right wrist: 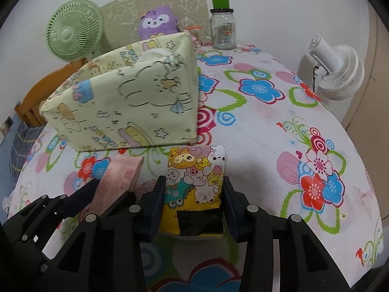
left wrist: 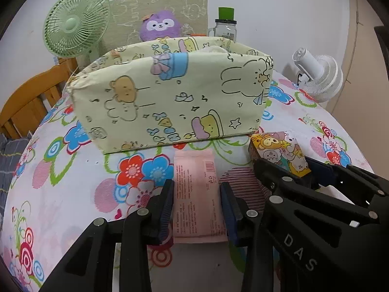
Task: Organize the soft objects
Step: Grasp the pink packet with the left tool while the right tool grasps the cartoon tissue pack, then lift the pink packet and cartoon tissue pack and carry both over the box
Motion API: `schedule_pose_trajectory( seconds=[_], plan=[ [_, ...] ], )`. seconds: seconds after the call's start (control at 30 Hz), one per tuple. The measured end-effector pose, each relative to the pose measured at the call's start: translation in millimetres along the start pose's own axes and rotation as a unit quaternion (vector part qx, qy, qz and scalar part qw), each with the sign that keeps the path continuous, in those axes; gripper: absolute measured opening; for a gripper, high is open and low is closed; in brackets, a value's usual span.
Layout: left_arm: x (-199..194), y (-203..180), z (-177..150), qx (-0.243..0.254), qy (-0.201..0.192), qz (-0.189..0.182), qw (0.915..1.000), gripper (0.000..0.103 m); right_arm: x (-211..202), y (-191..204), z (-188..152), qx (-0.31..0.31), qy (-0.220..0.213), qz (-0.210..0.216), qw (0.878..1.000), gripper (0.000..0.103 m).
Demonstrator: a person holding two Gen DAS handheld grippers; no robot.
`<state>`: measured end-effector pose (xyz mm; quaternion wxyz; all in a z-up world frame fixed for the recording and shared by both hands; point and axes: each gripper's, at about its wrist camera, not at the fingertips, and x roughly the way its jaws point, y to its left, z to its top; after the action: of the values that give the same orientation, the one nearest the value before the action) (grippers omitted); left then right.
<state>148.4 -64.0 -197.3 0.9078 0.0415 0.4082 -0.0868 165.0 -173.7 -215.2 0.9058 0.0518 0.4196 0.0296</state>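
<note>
A pale yellow fabric storage box (left wrist: 170, 97) with cartoon prints stands on the flowered table; it also shows in the right wrist view (right wrist: 126, 102). My left gripper (left wrist: 197, 209) is shut on a pink soft packet (left wrist: 194, 189), which also shows in the right wrist view (right wrist: 119, 182). My right gripper (right wrist: 194, 202) is shut on a yellow cartoon-print soft packet (right wrist: 194, 182), seen at the right in the left wrist view (left wrist: 282, 153). Both packets sit just in front of the box. Something white lies inside the box (left wrist: 214, 48).
A green fan (left wrist: 75, 24), a purple plush (left wrist: 160, 25) and a green-lidded glass jar (left wrist: 225, 26) stand behind the box. A white fan (left wrist: 318, 73) is at the right table edge. A wooden chair (left wrist: 31, 95) is on the left.
</note>
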Motion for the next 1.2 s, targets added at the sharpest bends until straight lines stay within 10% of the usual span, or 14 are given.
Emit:
schedule_pose_trajectory(
  seconds=[1.2],
  plan=[
    [-141,14,14,-0.022,-0.135,0.018,0.9905,0.038,-154,48,7,-0.031,-0.139,-0.005,0.990,0.046]
  ],
)
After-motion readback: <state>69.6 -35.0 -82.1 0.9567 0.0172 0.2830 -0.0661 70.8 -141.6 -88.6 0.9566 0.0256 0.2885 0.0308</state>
